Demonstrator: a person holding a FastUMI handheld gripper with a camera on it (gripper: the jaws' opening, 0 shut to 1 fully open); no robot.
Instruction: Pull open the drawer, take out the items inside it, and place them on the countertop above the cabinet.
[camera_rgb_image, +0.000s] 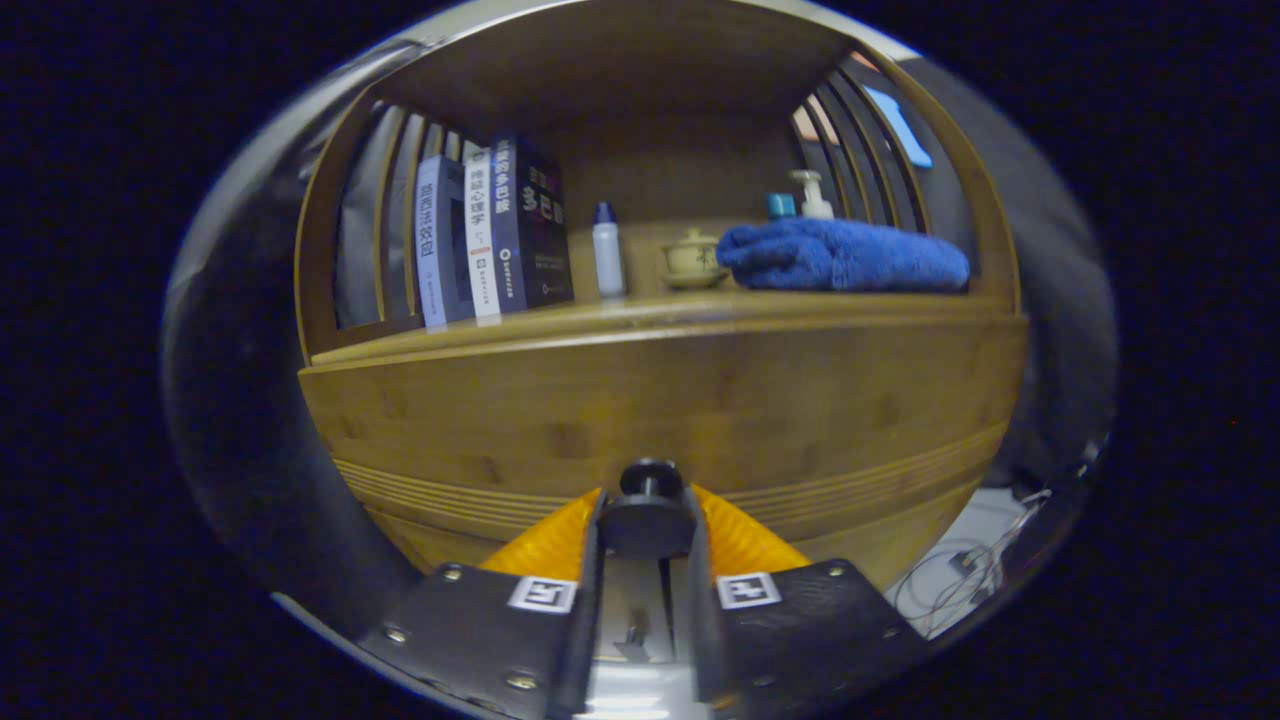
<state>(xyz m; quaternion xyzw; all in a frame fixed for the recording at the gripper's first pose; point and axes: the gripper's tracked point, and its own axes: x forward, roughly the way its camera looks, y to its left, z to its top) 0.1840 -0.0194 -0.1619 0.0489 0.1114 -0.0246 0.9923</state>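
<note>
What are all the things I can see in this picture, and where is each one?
Cabinet: one, wooden, drawer front facing the fingers.
Drawer knob: one, dark, between the fingertips.
Books: about four, blue, white and dark, upright on the countertop's left.
Small bottle: one, white with blue cap, beside the books.
Lidded cup: one, pale, on a saucer beside the towel.
Towel: one, blue, folded, right of the cup.
Pump bottle: one, pale, behind the towel.
Cables: tangled, on the floor beside the cabinet.
Gripper: one, fingers closed around the knob.
</note>
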